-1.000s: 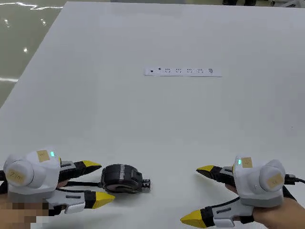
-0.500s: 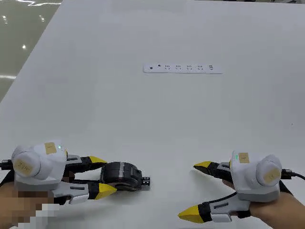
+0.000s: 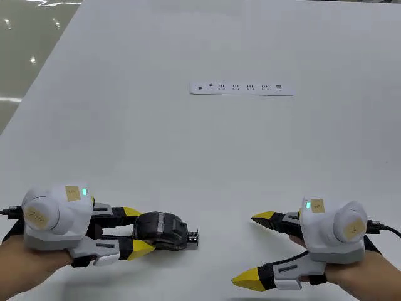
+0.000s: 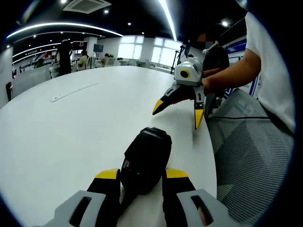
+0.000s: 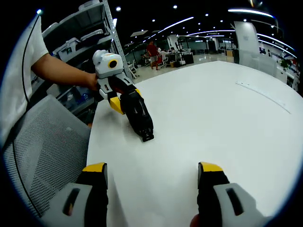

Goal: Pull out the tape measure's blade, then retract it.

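Black, rounded plastic tape measure (image 3: pixel 161 230), lying on the near left of the plain white desk (image 3: pixel 188 157), mouth turned right, small metal end hook (image 3: pixel 193 237) sitting tight against the case. No length of blade showing outside the case.

Gripped at its left end by the white-and-black left gripper with yellow tips (image 3: pixel 141 230). Jaws drawn narrow, one on the far side of the case and one on the near side, both seeming to touch it. Seen the same way in the left gripper view, with the case wedged between the two yellow pads.

To the right, well apart from the hook, the matching right gripper (image 3: pixel 249 249). Jaws spread wide, holding nothing, tips aimed left toward the tape measure across bare desk.

Far off toward the middle of the desk, a long white power strip (image 3: pixel 241 89), clear of the work.

Judged from this, only the bracing of the case looks settled. Left to do: bring the right jaws up to the hook, pinch it, and draw the blade out to the right while the left jaws hold the case from sliding. Then let it run back in. Pull-out not yet begun, retraction likewise.
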### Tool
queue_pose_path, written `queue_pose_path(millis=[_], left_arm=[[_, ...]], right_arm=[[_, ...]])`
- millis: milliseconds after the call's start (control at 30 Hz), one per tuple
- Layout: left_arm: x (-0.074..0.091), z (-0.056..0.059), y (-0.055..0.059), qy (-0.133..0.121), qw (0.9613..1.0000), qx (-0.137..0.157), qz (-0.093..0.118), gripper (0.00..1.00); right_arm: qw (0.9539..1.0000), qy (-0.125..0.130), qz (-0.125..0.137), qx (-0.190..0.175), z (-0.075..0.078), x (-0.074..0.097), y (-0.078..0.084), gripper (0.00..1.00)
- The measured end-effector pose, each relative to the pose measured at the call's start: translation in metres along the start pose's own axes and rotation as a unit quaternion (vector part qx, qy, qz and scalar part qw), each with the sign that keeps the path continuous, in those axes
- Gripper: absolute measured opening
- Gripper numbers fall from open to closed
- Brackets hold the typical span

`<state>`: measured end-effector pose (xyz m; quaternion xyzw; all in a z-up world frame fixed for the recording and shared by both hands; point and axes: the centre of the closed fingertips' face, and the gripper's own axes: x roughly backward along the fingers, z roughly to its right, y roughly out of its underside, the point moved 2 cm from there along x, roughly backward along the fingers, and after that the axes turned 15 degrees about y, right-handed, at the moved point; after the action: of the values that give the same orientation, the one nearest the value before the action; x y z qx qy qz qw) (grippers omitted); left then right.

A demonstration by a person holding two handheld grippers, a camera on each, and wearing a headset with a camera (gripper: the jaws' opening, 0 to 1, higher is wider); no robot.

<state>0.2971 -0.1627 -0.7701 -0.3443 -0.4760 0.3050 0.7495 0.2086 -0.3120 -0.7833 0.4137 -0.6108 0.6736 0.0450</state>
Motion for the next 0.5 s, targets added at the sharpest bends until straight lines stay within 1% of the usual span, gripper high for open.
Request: queue_pose_path(millis=[100, 267, 300, 333, 367, 433, 500], left_arm=[[0.000, 0.000, 0.000, 0.003, 1.0000, -0.001, -0.004, 0.31], [0.000, 0.000, 0.001, 0.005, 0.9997, -0.010, -0.019, 0.31], [0.000, 0.000, 0.001, 0.005, 0.9997, -0.011, -0.021, 0.31], [0.000, -0.001, 0.001, 0.005, 0.9997, -0.012, -0.023, 0.30], [0.000, -0.001, 0.001, 0.006, 0.9996, -0.011, -0.024, 0.30], [0.000, -0.001, 0.002, 0.006, 0.9994, -0.016, -0.030, 0.30], [0.000, -0.002, 0.002, 0.007, 0.9992, -0.019, -0.035, 0.30]], right_arm=[[1.0000, -0.003, 0.000, 0.002, -0.001, -0.002, -0.002, 0.78], [0.9999, -0.011, 0.007, 0.009, -0.003, -0.006, -0.006, 0.73], [0.9997, -0.014, 0.015, 0.015, -0.004, -0.007, -0.009, 0.71], [0.9996, -0.014, 0.015, 0.018, -0.004, -0.007, -0.009, 0.69], [0.9995, -0.011, 0.016, 0.023, -0.005, -0.010, -0.010, 0.70], [0.9993, -0.016, 0.015, 0.031, -0.006, -0.012, -0.011, 0.69], [0.9984, -0.018, 0.020, 0.050, -0.008, -0.015, -0.012, 0.65]])
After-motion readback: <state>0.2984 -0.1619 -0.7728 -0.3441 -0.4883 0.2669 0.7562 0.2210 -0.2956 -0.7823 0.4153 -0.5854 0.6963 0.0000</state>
